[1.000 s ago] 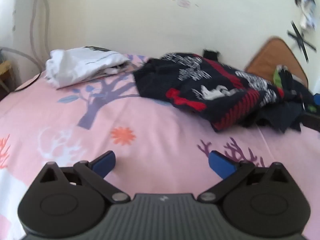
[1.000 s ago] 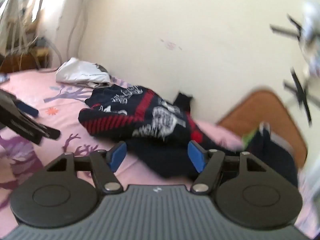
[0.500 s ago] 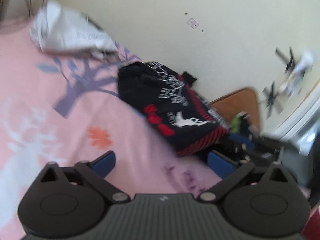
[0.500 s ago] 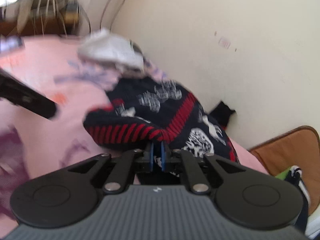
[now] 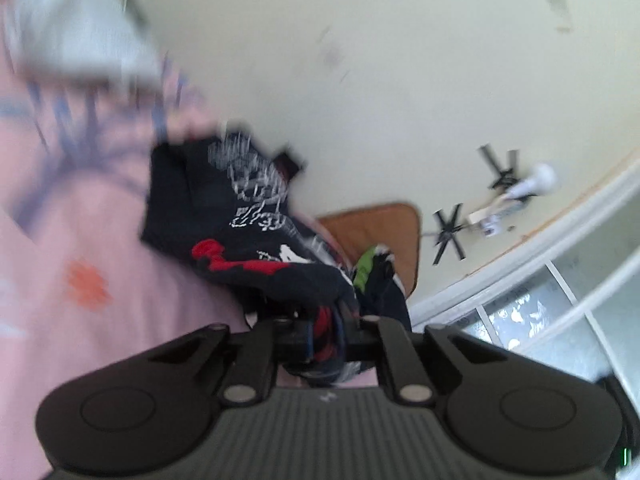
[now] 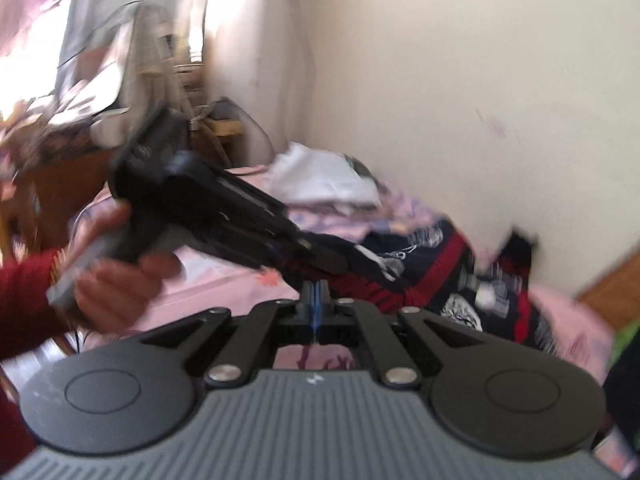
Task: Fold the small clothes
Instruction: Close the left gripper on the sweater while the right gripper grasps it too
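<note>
Black-and-red printed garment lies crumpled, blurred.

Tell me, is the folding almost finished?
Not yet. One white garment lies apparently folded near the wall. Both the left gripper and the right gripper have jaws shut on the black and red garment, which is bunched up on the pink bedsheet. It and the dark clothes beyond it remain unfolded.

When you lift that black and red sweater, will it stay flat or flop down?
Probably flop. The black and red sweater already lies in soft rumpled folds on the pink bedsheet, so it should sag between the left gripper and right gripper. It looks thick, so perhaps a bit heavy.
</note>
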### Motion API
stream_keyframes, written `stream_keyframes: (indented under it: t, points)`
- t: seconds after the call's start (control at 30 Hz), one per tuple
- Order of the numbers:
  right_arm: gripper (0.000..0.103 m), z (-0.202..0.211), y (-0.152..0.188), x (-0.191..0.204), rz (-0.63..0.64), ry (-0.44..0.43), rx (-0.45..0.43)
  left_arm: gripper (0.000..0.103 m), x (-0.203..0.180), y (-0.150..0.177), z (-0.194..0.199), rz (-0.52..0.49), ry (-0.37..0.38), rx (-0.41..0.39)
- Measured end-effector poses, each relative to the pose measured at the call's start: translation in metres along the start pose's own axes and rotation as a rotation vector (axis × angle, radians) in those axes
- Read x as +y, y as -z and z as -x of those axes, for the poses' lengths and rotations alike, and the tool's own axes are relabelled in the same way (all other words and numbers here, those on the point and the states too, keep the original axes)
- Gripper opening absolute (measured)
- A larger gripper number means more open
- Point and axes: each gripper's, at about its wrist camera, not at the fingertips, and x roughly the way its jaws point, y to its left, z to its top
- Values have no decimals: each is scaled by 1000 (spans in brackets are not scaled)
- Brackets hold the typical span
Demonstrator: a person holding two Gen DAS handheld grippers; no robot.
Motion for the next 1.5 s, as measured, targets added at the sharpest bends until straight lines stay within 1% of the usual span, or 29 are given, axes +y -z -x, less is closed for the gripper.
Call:
stream_keyframes:
  t: [0.1, 0.17, 0.23, 0.3, 0.33, 0.37, 0.4, 0.43, 0.47, 0.53, 0.6, 0.7, 0.73, 0.77, 0.8, 0.83, 0.87, 0.9, 0.93, 1.03, 1.13, 1.17, 1.2, 1.23, 1.27, 1.33, 1.4, 1.47, 1.5]
  points:
    - [5, 14, -21, -21, -21, 2, -63, 5, -9, 9, 77, -81, -79, -114]
    - [10, 11, -36, -36, -34, 82, -76, 5, -6, 23, 129, -75, -102, -163]
    - [11, -2, -47, -47, -56, 124, -68, 6, -6, 39, 164, -89, -152, -201]
    - [14, -24, -59, -52, -96, 117, -47, 7, -2, 53, 180, -88, -240, -212]
    - [21, -40, -67, -58, -116, 109, -31, 8, 1, 59, 180, -78, -290, -214]
    - [25, -49, -66, -62, -133, 102, -25, 13, 9, 63, 179, -57, -323, -206]
    - [38, -65, -71, -65, -153, 90, -10, 28, 16, 66, 177, -24, -353, -197]
    - [52, -83, -75, -66, -168, 73, 8, 37, 24, 66, 171, 13, -370, -191]
    - [59, -103, -81, -66, -168, 67, 29, 48, 31, 66, 167, 41, -367, -195]
    - [90, -127, -74, -56, -156, 88, 70, 53, 41, 63, 161, 69, -341, -203]
    - [97, -152, -71, -55, -170, 105, 119, 60, 43, 59, 152, 68, -331, -207]
    - [97, -201, -62, -64, -194, 123, 247, 59, 50, 60, 149, 52, -340, -192]
    - [94, -214, -55, -66, -197, 135, 305, 57, 54, 61, 149, 44, -342, -184]
    - [67, -225, -44, -68, -201, 132, 365, 51, 54, 61, 146, 31, -347, -179]
    - [43, -229, -30, -67, -198, 114, 432, 34, 56, 72, 157, 10, -348, -179]
    - [24, -225, -15, -63, -175, 99, 489, 24, 55, 75, 158, -11, -353, -171]
    - [24, -212, -4, -56, -130, 106, 488, 13, 58, 75, 157, -30, -339, -154]
    - [23, -192, 3, -48, -72, 107, 469, 13, 60, 75, 157, -38, -318, -138]
    - [23, -171, 8, -45, -65, 108, 465, 13, 62, 74, 155, -46, -304, -125]
    - [23, -112, 31, -49, -149, 95, 447, 13, 61, 72, 148, -89, -300, -102]
    - [26, -77, 39, -42, -128, 106, 435, 20, 67, 70, 144, -71, -302, -85]
    - [26, -74, 36, -42, -123, 104, 433, 24, 68, 70, 142, -65, -311, -81]
    - [34, -75, 32, -43, -98, 96, 432, 28, 68, 70, 141, -63, -325, -79]
    - [48, -76, 23, -43, -70, 96, 432, 31, 67, 72, 141, -63, -335, -77]
    - [56, -78, 16, -43, -52, 100, 404, 38, 65, 74, 142, -65, -344, -80]
    - [83, -87, 0, -47, -43, 87, 346, 46, 61, 77, 144, -76, -354, -91]
    - [87, -103, -7, -50, -47, 77, 359, 59, 56, 79, 146, -91, -368, -104]
    - [86, -127, 0, -51, -68, 81, 440, 60, 53, 79, 146, -99, -378, -117]
    - [71, -139, 9, -52, -93, 77, 504, 53, 52, 79, 145, -100, -376, -115]
